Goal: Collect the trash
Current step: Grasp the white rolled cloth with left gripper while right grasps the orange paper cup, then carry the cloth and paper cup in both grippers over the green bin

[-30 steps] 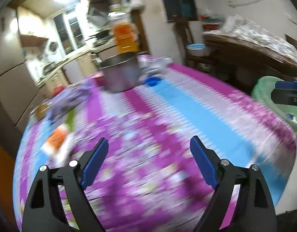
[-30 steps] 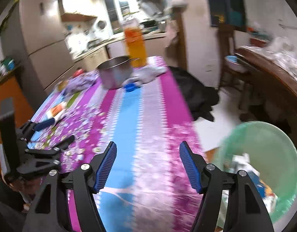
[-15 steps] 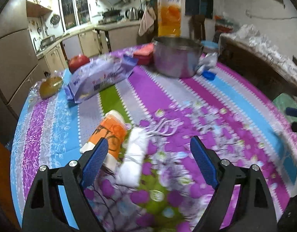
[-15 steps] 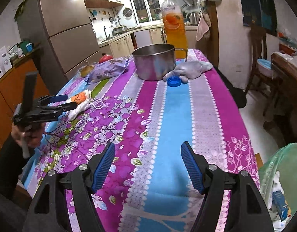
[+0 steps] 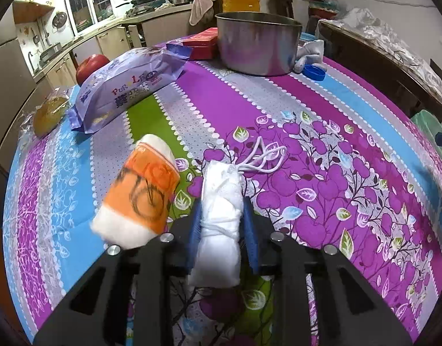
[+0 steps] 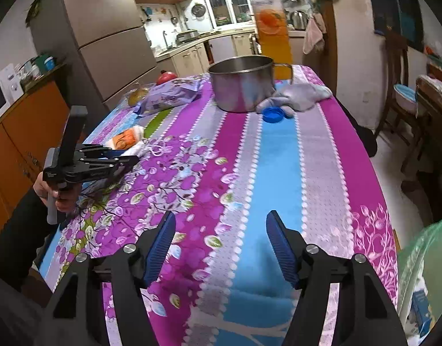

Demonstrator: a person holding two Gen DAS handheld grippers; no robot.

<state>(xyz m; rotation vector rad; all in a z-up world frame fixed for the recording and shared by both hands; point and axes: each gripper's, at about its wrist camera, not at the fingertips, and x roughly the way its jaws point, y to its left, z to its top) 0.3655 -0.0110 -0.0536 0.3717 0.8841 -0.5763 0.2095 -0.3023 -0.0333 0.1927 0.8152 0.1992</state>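
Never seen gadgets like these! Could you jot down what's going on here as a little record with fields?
place: kitchen table with a flowered cloth
left gripper: jaws closing on a rolled white mask
beside it: orange-and-white wrapper, touching the mask or not, cannot tell
right gripper: open, nothing between its jaws
far end of table: steel pot, blue cap, purple packet
bin: green basket off the table's right edge
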